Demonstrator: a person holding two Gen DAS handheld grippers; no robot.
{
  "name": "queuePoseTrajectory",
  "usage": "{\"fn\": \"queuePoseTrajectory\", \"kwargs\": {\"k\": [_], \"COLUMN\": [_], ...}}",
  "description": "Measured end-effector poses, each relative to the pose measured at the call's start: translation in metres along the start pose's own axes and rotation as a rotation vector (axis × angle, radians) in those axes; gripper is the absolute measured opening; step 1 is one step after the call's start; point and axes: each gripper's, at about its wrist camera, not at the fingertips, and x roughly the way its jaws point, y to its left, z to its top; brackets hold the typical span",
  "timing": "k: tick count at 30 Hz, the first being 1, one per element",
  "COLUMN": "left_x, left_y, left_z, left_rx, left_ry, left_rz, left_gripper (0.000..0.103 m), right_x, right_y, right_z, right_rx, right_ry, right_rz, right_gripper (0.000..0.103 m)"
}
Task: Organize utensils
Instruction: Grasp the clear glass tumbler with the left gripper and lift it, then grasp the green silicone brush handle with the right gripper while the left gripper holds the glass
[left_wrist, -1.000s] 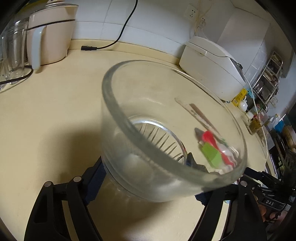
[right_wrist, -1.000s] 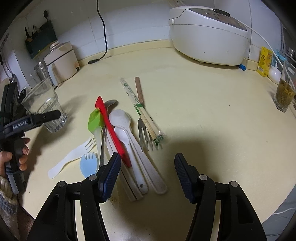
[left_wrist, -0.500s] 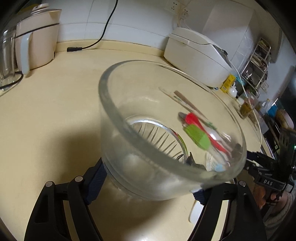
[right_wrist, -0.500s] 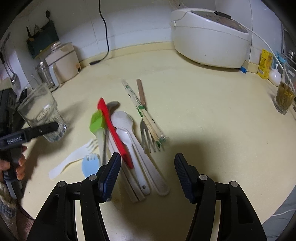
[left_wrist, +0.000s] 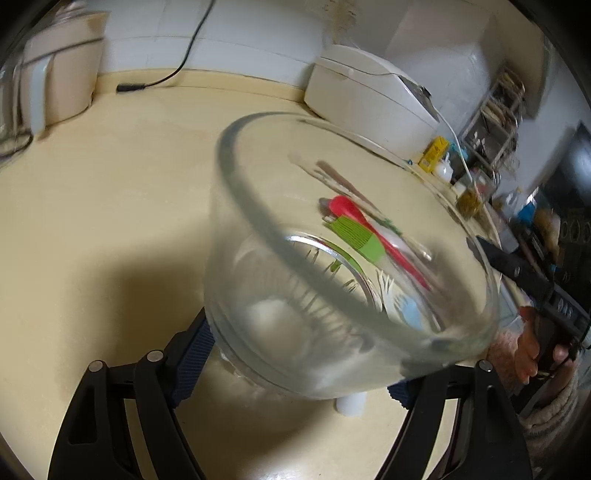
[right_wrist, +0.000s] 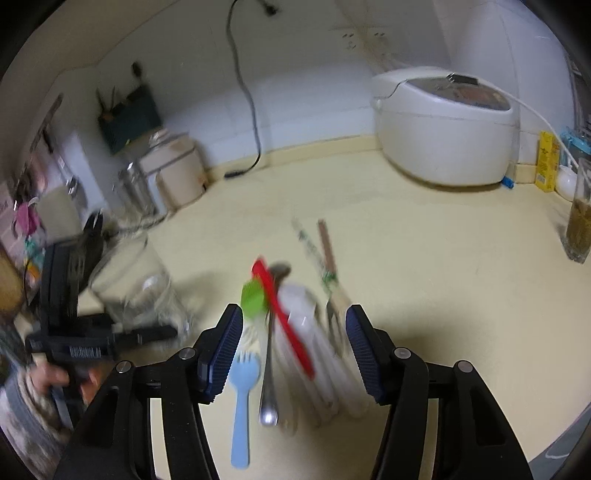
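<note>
My right gripper (right_wrist: 293, 345) hangs over the near end of the utensil pile (right_wrist: 291, 332), its blue pads wide apart and just starting to close, with several handles lying between them on the counter but neither pad pressing on anything. In that pile, the pale blue fork (right_wrist: 242, 395) lies nearest, just left of a metal spoon (right_wrist: 269, 362); the red spatula (right_wrist: 282, 317) crosses the pile on a slant, the green brush (right_wrist: 252, 301) sits against its left side, white spoons (right_wrist: 306, 332) lie to its right, and a fork (right_wrist: 334, 325) lies at the pile's right edge. Beyond the pile, wrapped chopsticks (right_wrist: 310, 251) and a brown stick (right_wrist: 327, 243) point away across the cream counter (right_wrist: 424, 266). Left of the pile, my left gripper (left_wrist: 295, 373) is clamped on a clear glass tumbler (left_wrist: 332, 266), pads on its lower sides, the glass tipped with its mouth facing away from me; through the glass the pile shows blurred. Far behind the pile, a white rice cooker (right_wrist: 443, 125) stands by the wall, a beige kettle (right_wrist: 177, 173) to the far left, and a black cable (right_wrist: 247, 110) hangs down the tiles between them.
</note>
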Motion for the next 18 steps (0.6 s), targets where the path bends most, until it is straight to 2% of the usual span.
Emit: {"fn": "queuePoseTrajectory", "kwargs": {"k": [3,5,7,9,11,14,16,18], "left_x": [0.0,0.0,-0.001,-0.001,-0.002,-0.004,-0.005,-0.006], "left_y": [0.001,-0.001,0.0,0.001,0.0,0.0,-0.001,-0.003], "left_z": [0.0,-0.001,-0.001,-0.001,-0.002,-0.003,-0.004,-0.005], "left_rx": [-0.014,-0.005,-0.009,-0.012,-0.013,-0.021,-0.026,-0.029], "left_ry": [-0.006,-0.003,-0.004,-0.005,-0.006,-0.011,-0.013,-0.014], "left_rz": [0.012,0.022,0.016,0.019,0.024,0.031,0.034,0.037], "left_gripper": [0.083,0.083,0.083,0.083,0.083,0.083,0.083,0.083], "right_x": [0.004,0.012,0.029,0.054,0.075,0.094,0.11,0.117], "right_y": [-0.01,-0.018,-0.022,-0.017,-0.01,-0.008,-0.005,0.0], "right_z": [0.034,0.061,0.091,0.117,0.129,0.118,0.1,0.091], "right_rx": [0.049,0.076,0.103,0.084,0.044,0.059,0.021,-0.026], "right_ry": [-0.021,-0.032,-0.007,0.044,0.042,0.033,0.138,0.182], "right_rz": [-0.004,0.044,0.132,0.164,0.194,0.238,0.251,0.251], "right_gripper": [0.058,0.059,0.059,0.059,0.058,0.058,0.057,0.054]}}
